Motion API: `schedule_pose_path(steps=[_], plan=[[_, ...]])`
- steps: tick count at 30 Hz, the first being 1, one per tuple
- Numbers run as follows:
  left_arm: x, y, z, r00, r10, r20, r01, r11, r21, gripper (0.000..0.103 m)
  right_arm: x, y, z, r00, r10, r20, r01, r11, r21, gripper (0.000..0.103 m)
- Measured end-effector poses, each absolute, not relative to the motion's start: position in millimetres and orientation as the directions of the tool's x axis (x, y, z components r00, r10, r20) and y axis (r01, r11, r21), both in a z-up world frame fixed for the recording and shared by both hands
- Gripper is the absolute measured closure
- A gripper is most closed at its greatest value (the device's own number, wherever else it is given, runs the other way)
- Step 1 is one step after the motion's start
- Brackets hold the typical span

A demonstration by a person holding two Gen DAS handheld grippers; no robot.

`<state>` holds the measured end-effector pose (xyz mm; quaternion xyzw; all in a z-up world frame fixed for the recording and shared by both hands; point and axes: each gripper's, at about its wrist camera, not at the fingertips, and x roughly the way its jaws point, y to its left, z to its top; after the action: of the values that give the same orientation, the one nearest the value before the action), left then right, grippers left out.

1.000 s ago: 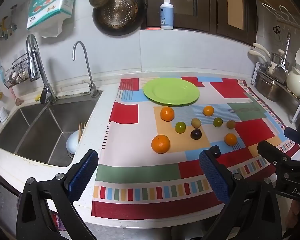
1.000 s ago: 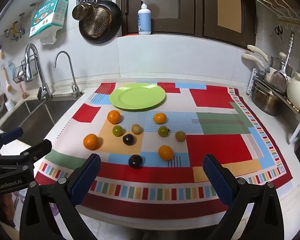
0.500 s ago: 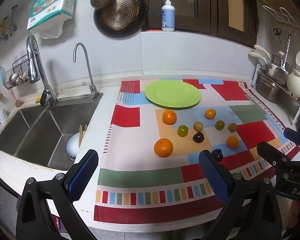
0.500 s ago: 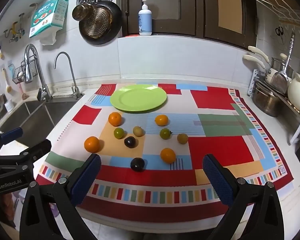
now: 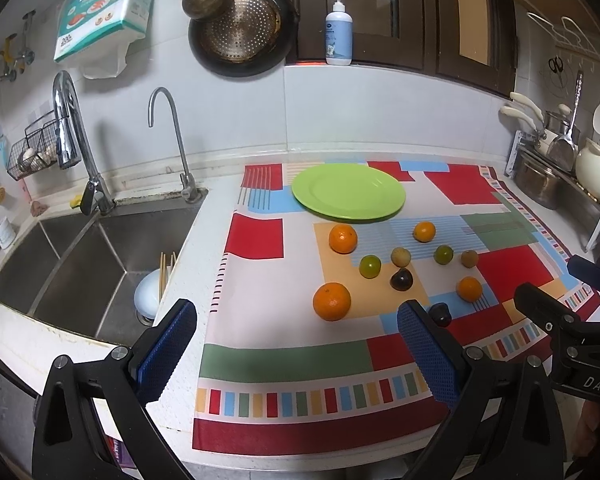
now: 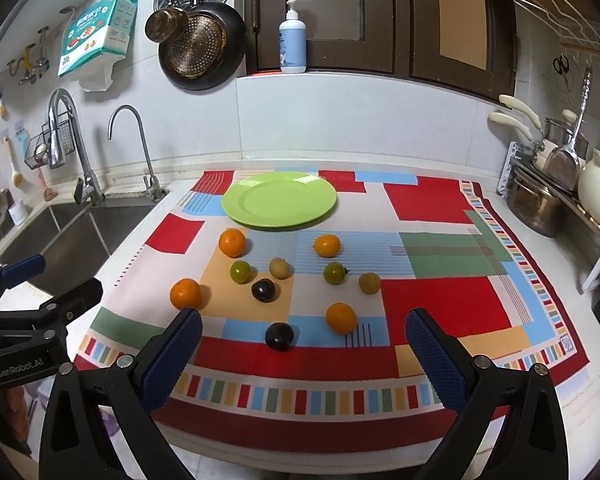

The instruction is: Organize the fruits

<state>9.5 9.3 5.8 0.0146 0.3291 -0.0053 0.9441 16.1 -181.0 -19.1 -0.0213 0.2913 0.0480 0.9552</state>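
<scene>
— Both sets of jaws stand wide apart with nothing between them. The left gripper [image 5: 296, 344] hangs over the near edge of the mat [image 5: 284, 364], and the right gripper [image 6: 302, 350] does the same further along. How does that compare with a second ago?

— Hardly any change in the jaws; they gape as before. Both views have crept a little: the mat and fruit sit slightly lower and nearer than they did, so the grippers seem to have eased forward.

— And the fruit?

— All loose on the mat, none on the green plate [image 6: 256, 220], which is bare at the far side. Four oranges: one [image 6: 232, 242] just in front of the plate, another [image 6: 327, 245] beside it, a third [image 6: 185, 293] nearest the sink [image 5: 80, 264], a fourth [image 6: 341, 318] close to the near edge. Between them lie two green fruits [image 6: 240, 271], two yellowish ones [image 6: 280, 267] and two dark ones [image 6: 279, 336], possibly plums, though I can't be sure. None has shifted.

— In the left view?

— The nearest dark fruit is half hidden behind the right-hand finger [image 5: 428, 352].
</scene>
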Motion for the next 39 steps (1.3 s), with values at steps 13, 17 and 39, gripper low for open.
schedule_pose_path(steps=[13, 17, 39], plan=[[14.5, 13.4, 8.5, 0.785, -0.003, -0.619, 0.023, 0.999, 0.023, 0.001, 17.3, -180.3, -18.9, 0.827, 0.079, -0.556, -0.104, 0.995, -0.013, 0.0], [16.7, 14.2, 8.7, 0.786, -0.003, -0.618, 0.023, 0.999, 0.025, 0.001, 16.4, -180.7, -19.3, 0.827, 0.079, -0.556, -0.103, 0.995, -0.012, 0.0], [16.3, 13.1, 7.0, 0.788, -0.003, -0.615, 0.023, 0.999, 0.026, 0.001, 19.0, -177.2, -19.1, 0.826, 0.079, -0.558, -0.102, 0.995, -0.011, 0.001]])
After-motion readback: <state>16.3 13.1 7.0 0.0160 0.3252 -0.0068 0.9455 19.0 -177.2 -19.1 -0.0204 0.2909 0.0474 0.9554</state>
